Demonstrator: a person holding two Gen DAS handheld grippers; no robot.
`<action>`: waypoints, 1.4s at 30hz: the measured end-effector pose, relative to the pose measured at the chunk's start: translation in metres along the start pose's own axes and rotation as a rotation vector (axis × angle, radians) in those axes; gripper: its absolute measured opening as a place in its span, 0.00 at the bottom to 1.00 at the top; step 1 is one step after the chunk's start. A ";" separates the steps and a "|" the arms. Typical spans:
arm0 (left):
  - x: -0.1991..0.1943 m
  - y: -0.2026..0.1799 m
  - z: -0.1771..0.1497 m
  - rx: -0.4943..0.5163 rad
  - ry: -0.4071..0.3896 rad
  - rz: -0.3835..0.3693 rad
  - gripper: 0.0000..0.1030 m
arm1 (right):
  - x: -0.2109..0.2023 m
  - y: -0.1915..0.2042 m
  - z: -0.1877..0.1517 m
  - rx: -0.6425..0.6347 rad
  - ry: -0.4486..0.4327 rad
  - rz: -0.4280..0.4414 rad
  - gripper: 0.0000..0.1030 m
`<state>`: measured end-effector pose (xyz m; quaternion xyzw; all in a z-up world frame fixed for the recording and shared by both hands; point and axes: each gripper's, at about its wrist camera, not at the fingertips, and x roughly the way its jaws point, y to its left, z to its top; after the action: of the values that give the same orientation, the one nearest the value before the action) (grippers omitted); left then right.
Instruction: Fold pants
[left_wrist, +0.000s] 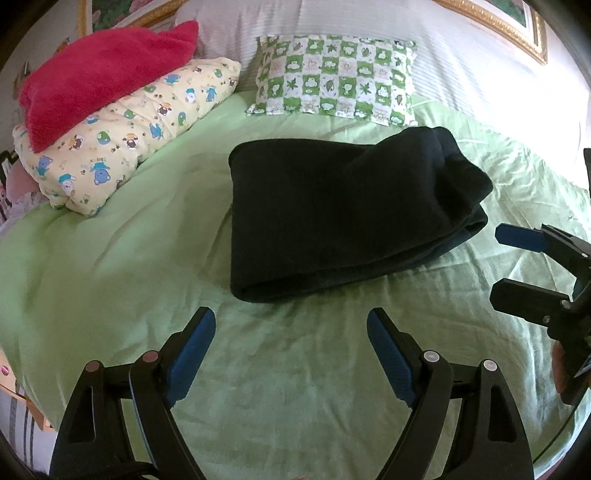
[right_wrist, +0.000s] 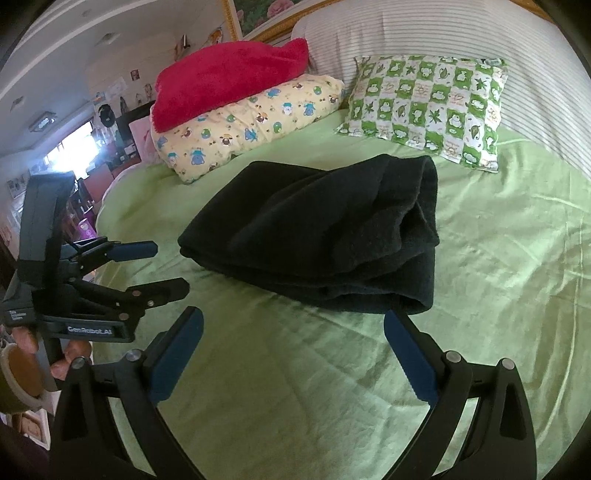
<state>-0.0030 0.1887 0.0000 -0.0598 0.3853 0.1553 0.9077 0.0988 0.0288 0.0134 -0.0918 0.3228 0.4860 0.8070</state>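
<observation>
Seemingly the folding is near its end: the dark pants (left_wrist: 332, 214) lie as a layered bundle mid-bed (left_wrist: 110, 258), at 12 o'clock of the left tool (left_wrist: 291, 325). Both it and the right tool (right_wrist: 293, 325) gape wide, empty, just short. Next likely calls for a final tidy or none.

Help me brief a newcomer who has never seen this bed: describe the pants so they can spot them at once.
Start at the light green bedsheet covering the bed. Near its middle, in front of the green-and-white checked pillow, lies a folded bundle: the pants. They are the only dark, plain item there; the pillows are patterned and the fluffy blanket is bright red.
</observation>
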 end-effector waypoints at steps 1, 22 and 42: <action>0.002 0.000 0.000 0.001 0.002 0.001 0.82 | 0.001 0.000 0.000 -0.001 0.001 0.000 0.95; 0.023 -0.002 0.005 0.018 0.014 0.014 0.82 | 0.022 -0.015 0.000 0.030 0.007 0.013 0.95; 0.027 0.001 0.008 0.023 0.017 0.019 0.82 | 0.026 -0.019 0.001 0.048 0.000 0.019 0.95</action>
<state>0.0199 0.1978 -0.0139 -0.0469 0.3951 0.1592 0.9035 0.1230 0.0384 -0.0044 -0.0692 0.3355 0.4858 0.8042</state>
